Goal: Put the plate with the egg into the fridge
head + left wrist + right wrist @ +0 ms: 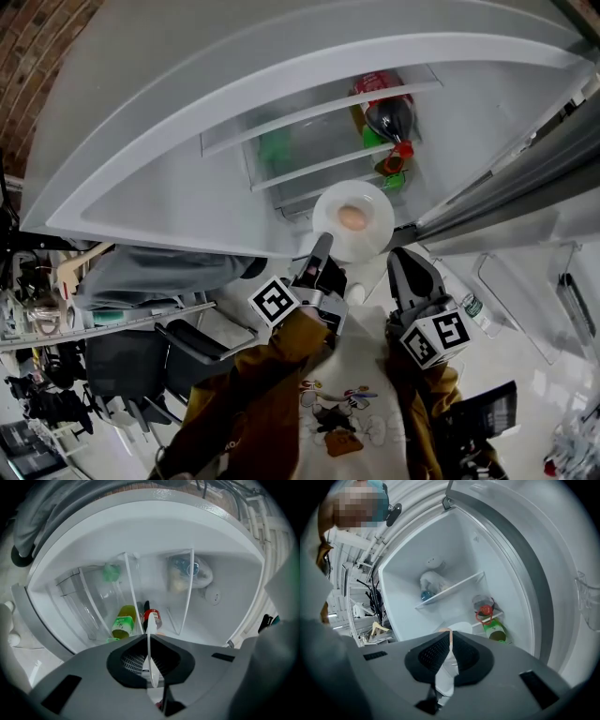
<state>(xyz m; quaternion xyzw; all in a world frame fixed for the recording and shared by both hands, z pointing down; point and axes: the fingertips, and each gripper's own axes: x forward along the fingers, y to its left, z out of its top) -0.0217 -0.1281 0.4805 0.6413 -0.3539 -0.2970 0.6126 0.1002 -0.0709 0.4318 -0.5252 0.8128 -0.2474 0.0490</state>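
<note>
At fridge (487, 122) mouth, door swung wide: plate (373, 242) with egg (352, 217) is held in the air just in front of the shelves, not set on any shelf. Egg sits at plate centre.

Head view only gives the layout. Left gripper (323, 247) comes at the plate from 7 o'clock and meets the rim. Right gripper (400, 260) is at 5 o'clock of the plate, tips just beside the rim; contact not clear from there. Brown sleeves (272, 375): both forearms are raised ahead of the chest. Grippers are side by side, marker cubes toward the body, both pointing roughly level into the fridge.

Left gripper view only shows the grip. Left gripper (150, 639) is clenched on the plate (150, 627), which is seen edge-on as a thin white blade between the pads. Beyond the jaws there's a yellow-green bottle (123, 621) at 11 o'clock and a red-capped dark bottle (153, 617) at 12.

Right gripper view only shows that side's state. Right gripper (450, 637) jaws are pressed together with a hairline between the pads; can't make out anything gripped. Plate (464, 627) is just past the tips at 1 o'clock. Shelf (450, 590) at 12 carries a pale bag (430, 584). Bottle with red ring cap (485, 610) and green bottle (497, 631) are at 2 o'clock.
</note>
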